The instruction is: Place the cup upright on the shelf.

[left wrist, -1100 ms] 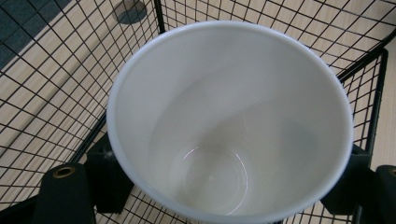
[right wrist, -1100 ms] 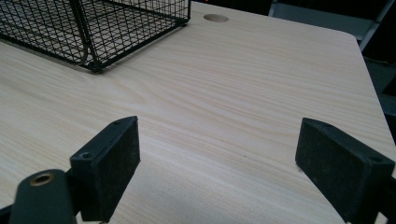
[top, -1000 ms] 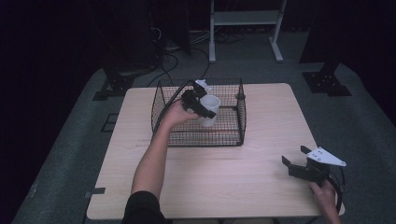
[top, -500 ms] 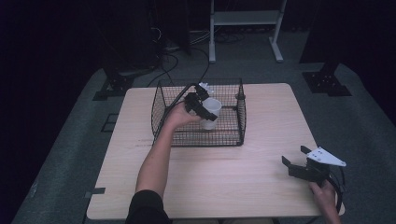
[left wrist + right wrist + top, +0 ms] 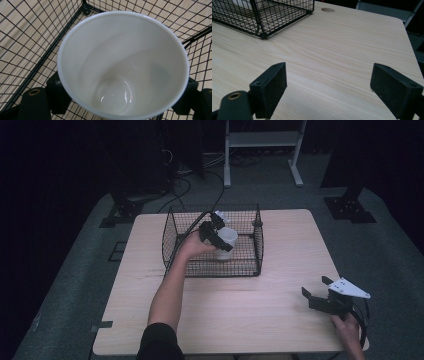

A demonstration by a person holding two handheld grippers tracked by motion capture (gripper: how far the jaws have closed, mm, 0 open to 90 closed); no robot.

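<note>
High view: I am holding the white cup (image 5: pixel 226 241) inside the wire basket (image 5: pixel 172 237) on the desk (image 5: pixel 280 250). Left tool (image 5: pixel 120 100) view: jaws are clamping the cup walls; releasing likely comes next. Right tool (image 5: pixel 342 87) view: jaws are standing wide, empty.

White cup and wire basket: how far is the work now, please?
Done: the white cup is gripped by the left gripper and is inside the wire basket. In hand: lowering it. Left: setting it down and letting go. The right gripper waits open over the table.
</note>
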